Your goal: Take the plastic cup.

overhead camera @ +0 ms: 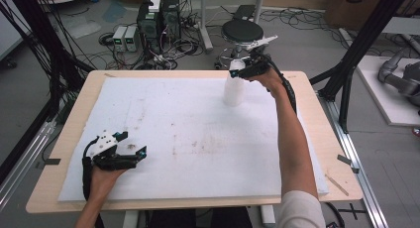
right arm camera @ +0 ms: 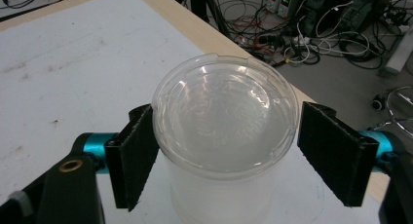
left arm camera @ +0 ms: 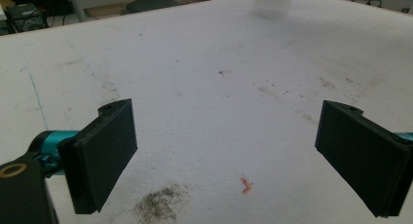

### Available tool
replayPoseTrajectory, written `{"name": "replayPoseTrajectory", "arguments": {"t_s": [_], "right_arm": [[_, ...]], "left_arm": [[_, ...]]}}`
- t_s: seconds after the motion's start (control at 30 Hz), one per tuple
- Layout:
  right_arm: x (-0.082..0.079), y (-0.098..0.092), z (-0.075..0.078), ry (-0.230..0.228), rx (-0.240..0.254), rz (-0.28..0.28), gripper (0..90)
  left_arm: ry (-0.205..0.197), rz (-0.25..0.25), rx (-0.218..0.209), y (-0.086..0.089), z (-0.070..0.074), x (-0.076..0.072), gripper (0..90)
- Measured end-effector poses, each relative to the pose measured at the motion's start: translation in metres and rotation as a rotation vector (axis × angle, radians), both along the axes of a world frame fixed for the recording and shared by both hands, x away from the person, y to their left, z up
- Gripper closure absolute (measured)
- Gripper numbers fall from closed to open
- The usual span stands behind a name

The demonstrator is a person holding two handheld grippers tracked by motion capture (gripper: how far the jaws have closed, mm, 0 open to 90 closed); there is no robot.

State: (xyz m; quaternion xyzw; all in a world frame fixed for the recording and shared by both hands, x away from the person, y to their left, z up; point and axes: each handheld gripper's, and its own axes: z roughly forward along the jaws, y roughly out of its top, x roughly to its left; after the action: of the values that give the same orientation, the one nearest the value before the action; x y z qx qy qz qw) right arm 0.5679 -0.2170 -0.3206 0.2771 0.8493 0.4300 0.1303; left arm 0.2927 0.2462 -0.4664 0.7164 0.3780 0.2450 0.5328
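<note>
The lidded translucent cup [right arm camera: 224, 151] is straddled by the right gripper [right arm camera: 226, 156], one pad touching, not clamped. The left gripper [left arm camera: 229, 160] is held open, empty.

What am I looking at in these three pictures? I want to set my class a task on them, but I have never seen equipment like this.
A person sits at a table covered by a white foam sheet and holds a hand-operated two-jaw gripper in each hand. The wide picture comes from a fixed camera above, looking forward and down. The other two come from small cameras riding on the grippers, looking out between their black jaws.

The left gripper rests near the sheet's front edge, jaws wide open with nothing between them. The right gripper is at the far side, its jaws either side of the clear lid of a white plastic container that stands upright. One jaw touches the lid's rim; the other stands just clear, so the lid is not yet gripped.
</note>
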Motion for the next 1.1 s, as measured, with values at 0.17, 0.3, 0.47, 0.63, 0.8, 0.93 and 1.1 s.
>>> {"name": "replayPoseTrajectory", "arguments": {"t_s": [0.17, 0.3, 0.47, 0.63, 0.8, 0.93, 1.1], "right_arm": [[-0.0009, -0.0001, -0.0008, -0.005, -0.01, -0.004, 27.0], [-0.0022, 0.001, 0.0012, -0.019, -0.006, 0.002, 30.9], [-0.0025, 0.0011, 0.0018, -0.023, -0.01, 0.0, 32.3], [-0.0028, 0.0013, 0.0019, -0.018, -0.009, 0.002, 33.7], [-0.003, 0.0014, 0.002, -0.017, -0.011, 0.003, 35.1], [-0.0032, 0.0013, 0.0023, -0.019, -0.01, 0.001, 35.4], [-0.0033, 0.0004, 0.003, -0.021, -0.012, 0.001, 35.6]], "left_arm": [[-0.001, -0.001, 0.002, 0.0, 0.0001, -0.0002, 8.0], [-0.002, 0.002, -0.002, -0.0004, 0.0, -0.0002, 8.0], [-0.003, 0.002, -0.003, -0.0006, 0.0, -0.0004, 7.9], [-0.003, 0.002, -0.003, -0.0006, 0.0, -0.0003, 8.0], [-0.001, 0.003, -0.004, -0.0006, -0.0001, -0.0004, 8.0], [-0.001, 0.001, -0.002, -0.0006, 0.0, -0.0003, 8.0], [-0.001, 0.001, -0.001, -0.0006, 0.0, -0.0002, 8.0]]}}
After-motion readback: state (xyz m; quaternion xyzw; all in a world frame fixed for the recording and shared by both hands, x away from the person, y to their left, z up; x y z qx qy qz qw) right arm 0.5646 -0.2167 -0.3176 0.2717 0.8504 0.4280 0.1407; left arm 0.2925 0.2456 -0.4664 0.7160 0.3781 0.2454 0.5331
